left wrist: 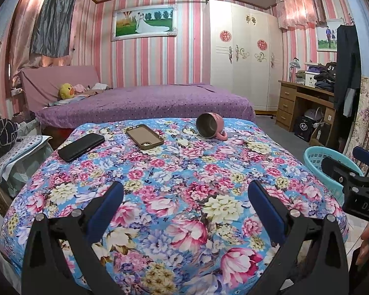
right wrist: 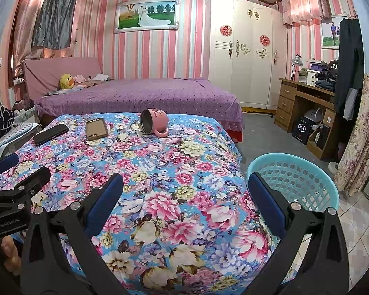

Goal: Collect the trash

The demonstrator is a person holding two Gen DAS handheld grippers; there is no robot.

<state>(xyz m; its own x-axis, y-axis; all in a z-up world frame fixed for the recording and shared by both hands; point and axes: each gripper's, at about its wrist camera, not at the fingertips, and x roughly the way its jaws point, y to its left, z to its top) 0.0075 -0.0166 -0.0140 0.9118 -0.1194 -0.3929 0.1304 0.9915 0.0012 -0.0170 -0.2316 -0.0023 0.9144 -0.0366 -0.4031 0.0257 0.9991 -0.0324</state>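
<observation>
Pink-striped walls (right wrist: 145,56), purple bed (right wrist: 140,98), white wardrobe (right wrist: 246,49), wood desk (right wrist: 305,103), grey floor (right wrist: 265,137).

The near half of the floral cover (left wrist: 184,196) lies bare. At its far end 3 obstacles stand apart: black phone (left wrist: 81,146), brown case (left wrist: 144,136), tipped pink mug (left wrist: 210,128). The basket (right wrist: 292,179) hugs the right edge.

On the floral-covered table (left wrist: 184,196), a black phone (left wrist: 81,146) lies at upper left, a brown phone case (left wrist: 144,136) right of it, and a tipped pink mug (left wrist: 210,129) farther right. A turquoise plastic basket (right wrist: 292,182) stands off the table's right edge.
</observation>
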